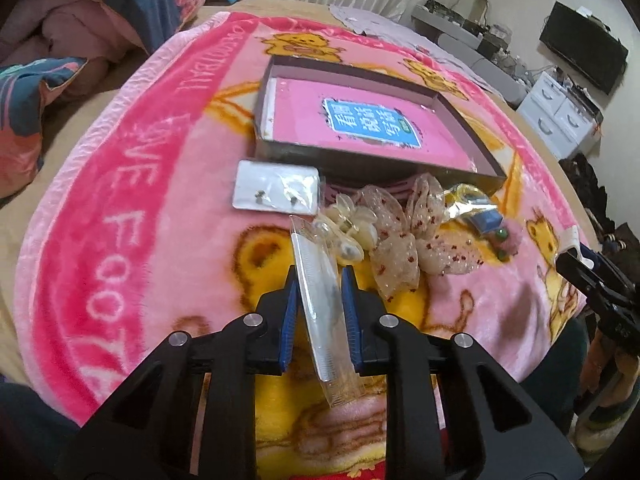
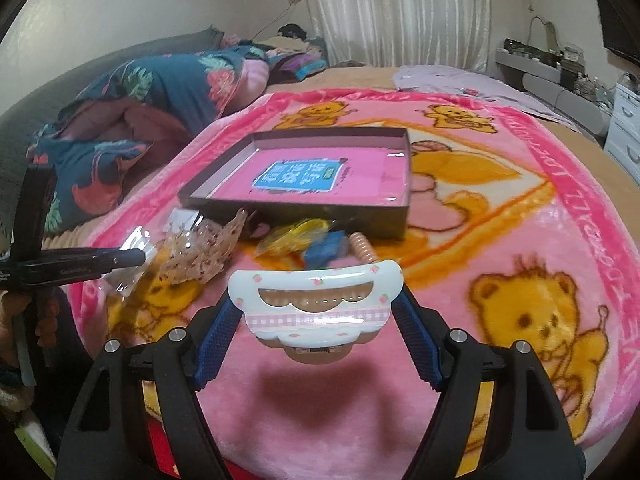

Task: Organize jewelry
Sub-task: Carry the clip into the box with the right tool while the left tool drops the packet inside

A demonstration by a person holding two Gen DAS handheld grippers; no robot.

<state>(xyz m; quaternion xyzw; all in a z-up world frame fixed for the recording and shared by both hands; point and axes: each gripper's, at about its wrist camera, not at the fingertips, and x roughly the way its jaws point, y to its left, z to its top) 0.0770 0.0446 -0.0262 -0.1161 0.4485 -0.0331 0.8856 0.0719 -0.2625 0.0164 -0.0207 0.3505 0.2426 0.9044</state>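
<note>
- A pink blanket (image 2: 520, 208) printed with yellow bears covers the bed; a dark flowered quilt (image 2: 132, 104) is bunched at its far left side, white curtains (image 2: 400, 12) hang behind, and white drawers (image 1: 560, 116) and a black screen (image 1: 584, 48) stand along the right wall.
- A shallow dark box (image 1: 472, 120) lies open on the blanket, with a pink book (image 1: 360, 120) flat inside it.
- Just in front of the box lies a heap of small things: a card of ear studs (image 1: 276, 192) in clear wrap, a pale claw clip (image 1: 352, 232), a sheer bow with red dots (image 1: 404, 236), and a blue and yellow packet (image 2: 316, 246).
- The left gripper (image 1: 322, 292) has its jaws nearly together, pinching a long clear packet (image 1: 324, 308) that slants up toward the heap.
- The right gripper (image 2: 316, 300) stands fairly wide, its blue pads pressing both ends of a white hair clip (image 2: 316, 304) with small pink flowers, which hangs above the blanket, nearer than the heap and the box.
</note>
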